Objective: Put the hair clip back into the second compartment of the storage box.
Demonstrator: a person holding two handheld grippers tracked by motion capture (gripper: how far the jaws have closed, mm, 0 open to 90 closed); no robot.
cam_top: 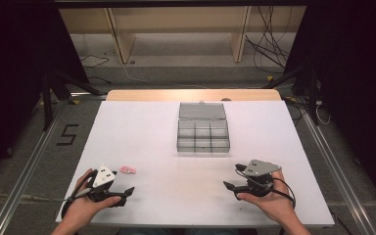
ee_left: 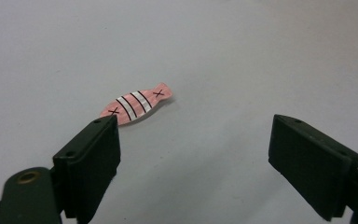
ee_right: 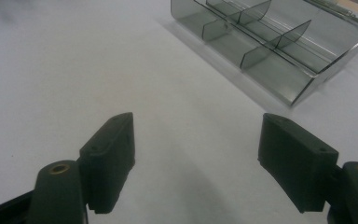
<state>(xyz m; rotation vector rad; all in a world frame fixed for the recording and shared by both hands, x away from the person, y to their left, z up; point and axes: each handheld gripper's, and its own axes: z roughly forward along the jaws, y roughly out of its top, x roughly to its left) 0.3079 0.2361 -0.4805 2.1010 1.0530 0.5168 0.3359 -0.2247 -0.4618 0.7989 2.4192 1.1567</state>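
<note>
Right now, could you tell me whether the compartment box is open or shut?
Open: the compartment box has its lid folded back, its dividers exposed.

Bare white surface (cam_top: 142, 137) lies open around the pink striped piece (cam_top: 128, 170); only the grey compartment box (cam_top: 202, 134) stands mid-surface, well apart from it.

- My left gripper (cam_top: 108, 188) is black, with a white three-cornered plate on top marked by small dark dots.
- My right gripper (cam_top: 245, 182) is black too; its plate is grey, with dots.
- A black cable loops from each, at 4 o'clock on the right one.
- Each jaw is a blocky black pad with small screw holes and a brass-ringed pivot.
</note>
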